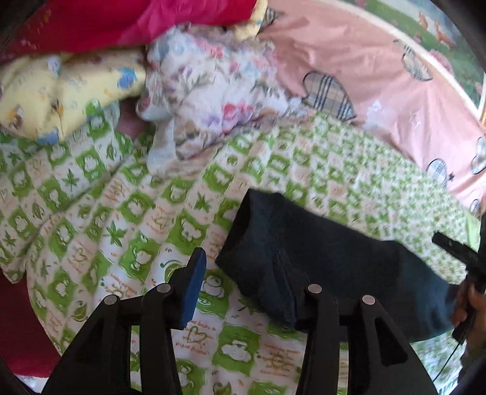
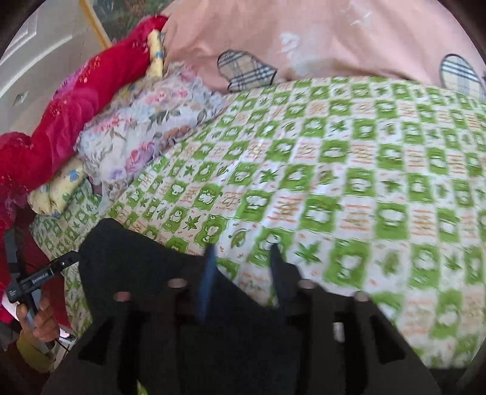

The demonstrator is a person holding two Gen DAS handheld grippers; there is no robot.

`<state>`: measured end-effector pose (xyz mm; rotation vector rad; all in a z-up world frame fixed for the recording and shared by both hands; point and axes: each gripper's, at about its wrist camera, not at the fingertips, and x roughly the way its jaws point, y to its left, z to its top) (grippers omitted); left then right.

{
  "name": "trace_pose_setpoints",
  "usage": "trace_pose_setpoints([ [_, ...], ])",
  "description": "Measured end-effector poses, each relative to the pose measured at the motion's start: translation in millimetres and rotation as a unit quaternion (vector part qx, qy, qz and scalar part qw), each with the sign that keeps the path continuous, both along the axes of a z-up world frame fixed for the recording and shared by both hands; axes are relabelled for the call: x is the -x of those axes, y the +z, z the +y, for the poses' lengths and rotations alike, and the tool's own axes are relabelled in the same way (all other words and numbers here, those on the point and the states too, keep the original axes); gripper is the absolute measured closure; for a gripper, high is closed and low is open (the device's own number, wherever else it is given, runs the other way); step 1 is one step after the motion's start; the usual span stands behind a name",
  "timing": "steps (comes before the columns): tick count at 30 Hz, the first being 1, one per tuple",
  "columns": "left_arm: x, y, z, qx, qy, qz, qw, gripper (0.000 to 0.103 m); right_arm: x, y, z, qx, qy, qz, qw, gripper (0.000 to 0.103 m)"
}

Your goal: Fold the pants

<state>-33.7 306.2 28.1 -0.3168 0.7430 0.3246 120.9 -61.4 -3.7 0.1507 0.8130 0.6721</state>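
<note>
Bed covered by green-and-white check sheet [image 1: 127, 212], leaf and frog print, orange lettering. Dark pants [image 1: 319, 261] lay flat on sheet at its near side. Along far-left edge lay a pile of bedding: floral quilt [image 1: 206, 100], yellow quilt [image 1: 60, 91], red blanket [image 1: 136, 21] on top. Pink cover [image 1: 364, 85] with plaid patches lay beyond the sheet, touching it.

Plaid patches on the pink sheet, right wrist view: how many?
2: one patch by the floral bedding, another patch at the right edge. More may be hidden.
</note>
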Motion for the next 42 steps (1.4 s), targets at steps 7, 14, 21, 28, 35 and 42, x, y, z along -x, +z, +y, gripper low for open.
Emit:
trace_pose_setpoints([
  [7,-16.2,27.3,-56.6,-0.03,-0.089,-0.008,0.9955,0.05,54.6,9.9,-71.1,-0.016,-0.057,-0.002,0.998,0.049],
  [14,-53.4,28.8,-131.4,-0.044,-0.194,0.01,0.98,0.048,106.5,9.9,-141.6,-0.026,-0.143,0.007,0.989,0.049],
  [21,-88.2,21.6,-214.6,-0.061,-0.304,0.037,0.95,0.045,138.8,3.7,-196.7,-0.031,-0.216,0.014,0.976,0.049],
  [28,-121.1,18.9,-302.0,-0.06,-0.411,0.061,0.9077,0.043,165.0,-6.6,-242.8,-0.044,-0.281,0.022,0.958,0.049],
  [35,-153.5,11.0,-394.6,-0.073,-0.501,0.083,0.8586,0.043,171.3,-17.1,-269.9,-0.059,-0.31,0.029,0.948,0.049],
  [42,-172.1,2.1,-465.1,-0.082,-0.551,0.097,0.8247,0.043,172.0,-24.9,-284.9,-0.087,-0.321,0.036,0.942,0.049],
])
